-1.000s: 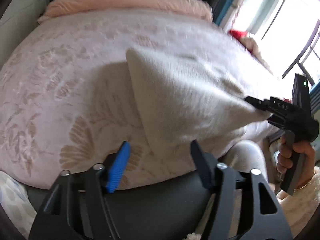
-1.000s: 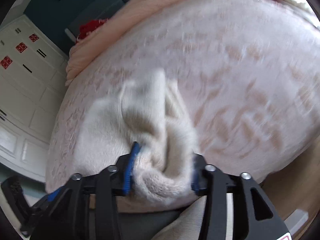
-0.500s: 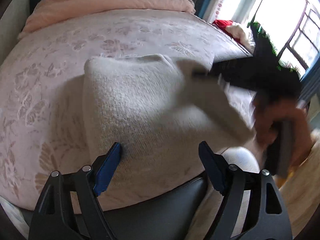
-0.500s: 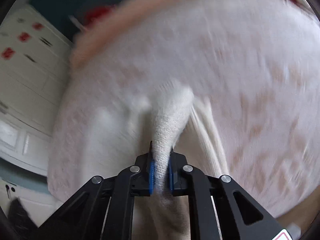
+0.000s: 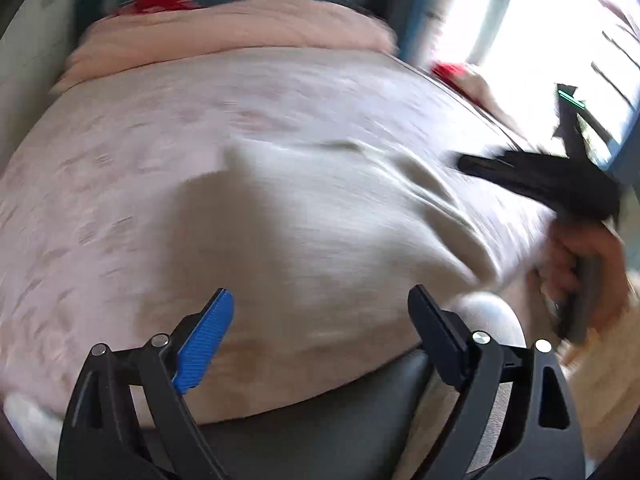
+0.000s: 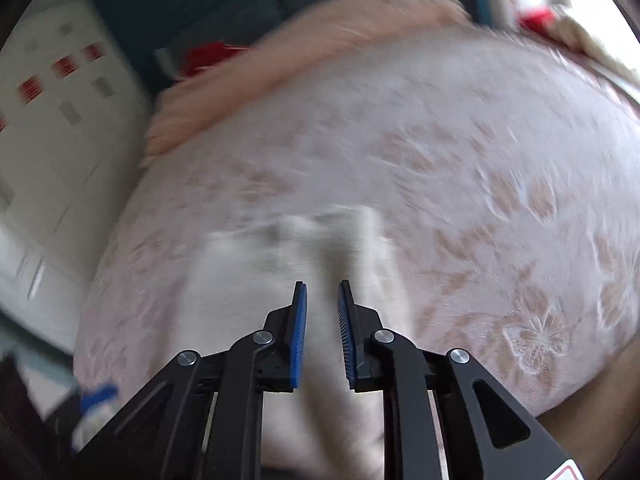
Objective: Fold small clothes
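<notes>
A cream knit garment (image 5: 320, 208) lies spread on the pink flowered bed cover (image 5: 120, 140), creased toward its right edge. My left gripper (image 5: 320, 292) hovers over the garment's near edge, its jaws opening wide with nothing between them. In the left wrist view my right gripper (image 5: 464, 166) reaches onto the garment's right side, with a person's hand (image 5: 580, 256) on its handle. The right wrist view shows the right gripper (image 6: 322, 284) with a strip of the garment (image 6: 248, 288) running between its blue pads; the jaws stand narrowly apart and are opening. Both views are blurred.
A peach blanket (image 5: 240, 28) is rolled along the far end of the bed, with red items behind it. A bright window (image 5: 540, 20) is at the right, a white wardrobe (image 6: 60, 140) at the left. A dark padded edge (image 5: 320, 420) runs along the bed's near side.
The right gripper closed on the bunched garment, then pulled it flatter across the bed; its jaws now stand slightly wider. The left gripper's jaws spread wider. The garment went from a peaked shape to spread out.
</notes>
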